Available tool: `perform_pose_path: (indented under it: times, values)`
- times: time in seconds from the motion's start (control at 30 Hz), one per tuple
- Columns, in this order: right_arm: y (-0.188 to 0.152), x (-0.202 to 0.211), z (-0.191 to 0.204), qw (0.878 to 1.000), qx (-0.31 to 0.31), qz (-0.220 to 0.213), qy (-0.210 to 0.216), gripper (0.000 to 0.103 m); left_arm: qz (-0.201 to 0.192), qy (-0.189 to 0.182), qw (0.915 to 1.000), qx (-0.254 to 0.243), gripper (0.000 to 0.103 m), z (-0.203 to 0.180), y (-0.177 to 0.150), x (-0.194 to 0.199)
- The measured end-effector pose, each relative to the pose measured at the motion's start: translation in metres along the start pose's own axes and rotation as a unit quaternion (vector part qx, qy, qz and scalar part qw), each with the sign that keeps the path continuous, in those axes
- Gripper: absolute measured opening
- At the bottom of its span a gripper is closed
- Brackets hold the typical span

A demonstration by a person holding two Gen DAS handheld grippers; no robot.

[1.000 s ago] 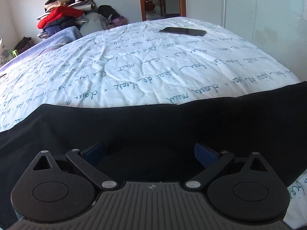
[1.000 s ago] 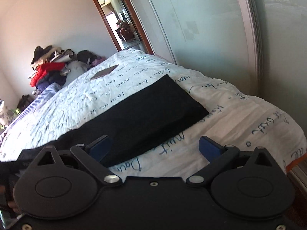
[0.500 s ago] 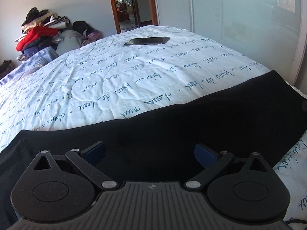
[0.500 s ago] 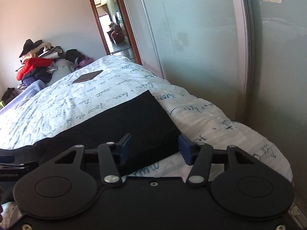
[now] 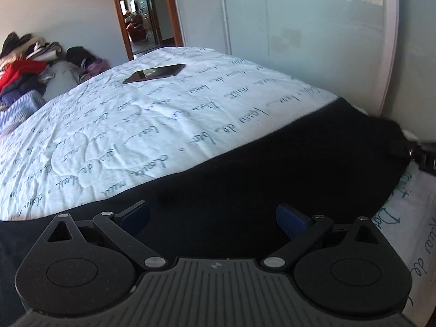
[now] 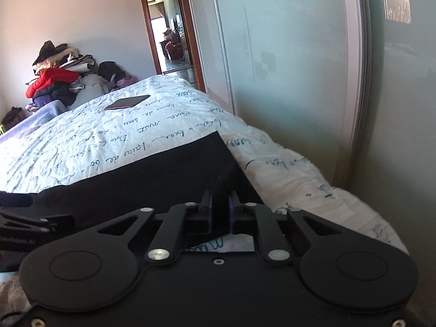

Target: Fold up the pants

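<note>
Black pants (image 5: 272, 169) lie flat in a long band across the near side of a bed with a white quilt printed with blue script. My left gripper (image 5: 212, 218) is open, its blue pads spread just above the middle of the pants. My right gripper (image 6: 219, 212) is shut on the near corner of the pants' end (image 6: 163, 174), pinching a raised fold of black cloth. The right gripper's tip shows at the far right of the left wrist view (image 5: 425, 158), at the pants' end. The left gripper shows at the left edge of the right wrist view (image 6: 24, 218).
A dark phone (image 5: 155, 73) lies on the quilt (image 5: 136, 125) farther back. A heap of clothes (image 6: 54, 79) is piled against the far wall. A frosted wardrobe door (image 6: 299, 68) runs close along the bed's right side. A doorway (image 6: 169, 35) opens behind.
My right gripper has moved to the pants' end corner and closed on it. My left gripper has swung its view to the right along the pants and stays open.
</note>
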State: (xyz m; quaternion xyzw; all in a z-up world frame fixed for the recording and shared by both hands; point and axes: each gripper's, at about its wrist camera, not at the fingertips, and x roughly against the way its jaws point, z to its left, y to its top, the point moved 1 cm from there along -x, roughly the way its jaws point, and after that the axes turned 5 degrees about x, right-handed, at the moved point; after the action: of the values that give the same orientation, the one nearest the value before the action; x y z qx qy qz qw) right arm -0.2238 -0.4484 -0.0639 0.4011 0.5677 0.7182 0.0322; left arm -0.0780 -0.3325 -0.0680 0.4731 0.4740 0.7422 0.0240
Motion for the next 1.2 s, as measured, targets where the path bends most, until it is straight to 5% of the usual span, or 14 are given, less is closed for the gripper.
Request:
perform_pose_path:
  times: [0.23, 0.3, 0.37, 0.47, 0.53, 0.63, 0.67, 0.77, 0.93, 1.07, 1.2]
  values:
    - [-0.004, -0.012, -0.007, 0.999, 0.007, 0.02, -0.029, 0.012, 0.0, -0.01, 0.9999, -0.007, 0.101, -0.008, -0.001, -0.001]
    - [0.0, 0.006, -0.009, 0.998, -0.001, -0.018, -0.056, 0.032, -0.004, -0.009, 0.9999, -0.003, 0.101, -0.003, -0.001, 0.001]
    - [0.006, 0.018, -0.005, 0.998, 0.01, -0.042, -0.036, 0.032, -0.007, 0.004, 0.9999, 0.007, 0.101, 0.003, 0.0, 0.001]
    - [0.008, 0.004, 0.006, 0.999, 0.017, -0.003, 0.042, 0.032, 0.01, 0.002, 0.9996, 0.027, 0.1, 0.009, 0.003, -0.005]
    - [0.001, -0.014, 0.006, 0.999, 0.024, 0.038, 0.026, 0.03, 0.013, -0.007, 0.9993, 0.034, 0.1, 0.01, 0.002, -0.003]
    - [0.0, -0.001, -0.012, 0.999, -0.047, 0.014, 0.013, 0.021, -0.003, -0.004, 1.0, 0.001, 0.101, 0.007, -0.003, 0.005]
    - [0.0, 0.007, -0.017, 0.997, -0.075, 0.003, 0.02, 0.024, -0.009, 0.006, 0.9999, -0.009, 0.101, 0.006, -0.005, 0.006]
    - [-0.006, 0.019, -0.021, 0.995, -0.099, 0.012, 0.027, 0.053, -0.011, 0.02, 0.9997, -0.01, 0.101, 0.008, -0.006, 0.007]
    - [-0.021, 0.013, -0.025, 0.989, -0.133, 0.042, 0.044, 0.052, -0.007, 0.008, 0.9999, 0.009, 0.101, 0.014, -0.008, 0.011]
    - [-0.022, 0.002, -0.02, 0.984, -0.159, 0.028, 0.078, 0.081, -0.006, 0.013, 0.9999, 0.009, 0.101, 0.015, -0.009, 0.012]
    - [-0.021, -0.007, -0.014, 0.984, -0.169, 0.004, 0.064, 0.078, -0.002, 0.012, 0.9998, 0.014, 0.101, 0.019, -0.009, 0.012]
